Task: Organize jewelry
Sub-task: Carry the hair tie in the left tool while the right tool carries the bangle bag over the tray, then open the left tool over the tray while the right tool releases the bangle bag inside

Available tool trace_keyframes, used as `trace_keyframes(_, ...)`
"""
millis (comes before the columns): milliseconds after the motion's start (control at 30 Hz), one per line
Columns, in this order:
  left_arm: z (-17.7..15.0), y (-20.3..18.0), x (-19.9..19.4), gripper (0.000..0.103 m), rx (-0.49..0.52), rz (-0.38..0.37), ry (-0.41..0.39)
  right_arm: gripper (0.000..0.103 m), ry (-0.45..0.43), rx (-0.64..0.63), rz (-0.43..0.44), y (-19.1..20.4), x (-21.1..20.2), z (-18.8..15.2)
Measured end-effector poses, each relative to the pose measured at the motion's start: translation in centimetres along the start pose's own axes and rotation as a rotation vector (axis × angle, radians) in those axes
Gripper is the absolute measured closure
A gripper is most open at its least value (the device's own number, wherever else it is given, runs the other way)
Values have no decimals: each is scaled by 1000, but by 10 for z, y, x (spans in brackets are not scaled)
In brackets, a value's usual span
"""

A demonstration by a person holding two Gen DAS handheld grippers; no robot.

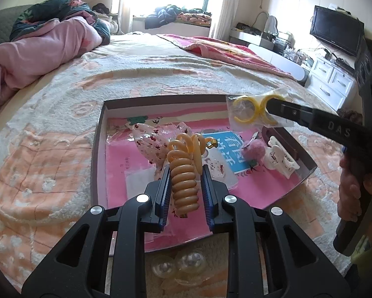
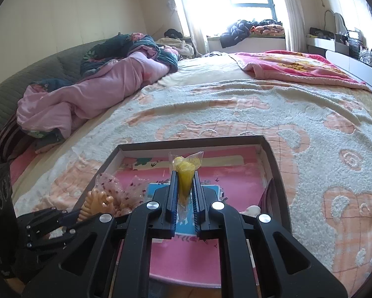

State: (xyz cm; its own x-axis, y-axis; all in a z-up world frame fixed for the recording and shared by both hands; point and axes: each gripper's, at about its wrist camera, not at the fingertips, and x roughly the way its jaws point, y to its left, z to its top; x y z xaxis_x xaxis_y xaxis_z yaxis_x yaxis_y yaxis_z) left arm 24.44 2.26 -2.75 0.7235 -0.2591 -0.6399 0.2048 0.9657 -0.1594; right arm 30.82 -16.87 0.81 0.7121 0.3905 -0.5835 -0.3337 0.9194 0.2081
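Clamping a tan spiral hair tie (image 1: 184,173) between its blue pads, your left gripper (image 1: 186,173) has its jaws pressed on the coil's sides, held above the box.

Item two: your right gripper (image 2: 185,188) has its jaws together on a clear packet of yellow rings (image 2: 185,173), the packet standing upright between the pads; the left view shows the same packet (image 1: 250,111) over the box's far right corner.

Item three: shallow open box (image 1: 99,134) with a pink liner, lying on the bed (image 1: 49,124). Inside it: a clear floral-print bow (image 1: 148,141), a blue printed card (image 1: 232,146), a pink pompom (image 1: 254,150) and a white claw clip (image 1: 282,161) at the right wall.

Item four: clear bead-like pieces (image 1: 183,265) on the bedspread, just outside the box's near edge.
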Motion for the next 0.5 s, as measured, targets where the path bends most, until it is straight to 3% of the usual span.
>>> trace_keyframes(200, -3, -3, 8, 84, 19, 8, 20, 92, 52, 33, 26, -3, 19, -3)
trace_keyframes(500, -9, -2, 14, 80, 13, 13, 45, 86, 97, 65, -34, -13, 22, -23)
